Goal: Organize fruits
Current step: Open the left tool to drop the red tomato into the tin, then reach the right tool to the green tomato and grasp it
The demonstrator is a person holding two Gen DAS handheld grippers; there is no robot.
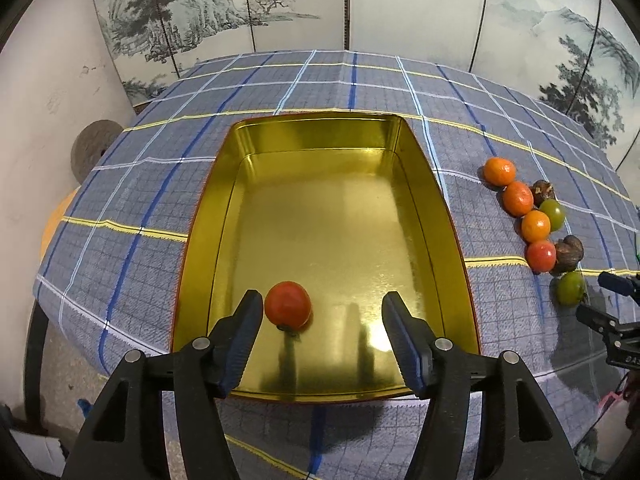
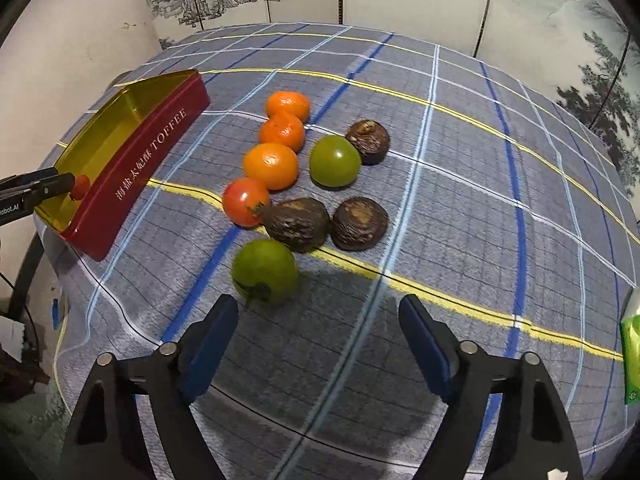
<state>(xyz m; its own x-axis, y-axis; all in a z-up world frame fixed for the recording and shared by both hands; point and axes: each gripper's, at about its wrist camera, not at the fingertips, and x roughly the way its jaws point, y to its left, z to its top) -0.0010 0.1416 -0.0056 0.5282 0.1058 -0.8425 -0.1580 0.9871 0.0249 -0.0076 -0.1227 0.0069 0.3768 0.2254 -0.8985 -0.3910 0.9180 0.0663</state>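
Observation:
A red tomato (image 1: 288, 305) lies on the floor of the gold-lined tin (image 1: 312, 136), near its front left corner. My left gripper (image 1: 323, 304) is open above the tin, with its left finger right beside the tomato and the pads not pressing on it. The tin's red outer wall (image 2: 152, 152) reads TOFFEE. On the cloth lie three oranges (image 2: 271, 166), a red tomato (image 2: 245, 201), two green tomatoes (image 2: 335, 161) and three dark brown fruits (image 2: 297, 223). My right gripper (image 2: 318, 308) is open over the cloth, and the nearer green tomato (image 2: 265, 271) sits just beyond its left fingertip.
A blue checked cloth (image 2: 460, 200) covers the round table, which drops off at the left and front edges. A painted folding screen (image 1: 400, 8) stands behind it. A green packet (image 2: 632, 352) shows at the right edge. A round grey object (image 1: 94, 152) leans by the left wall.

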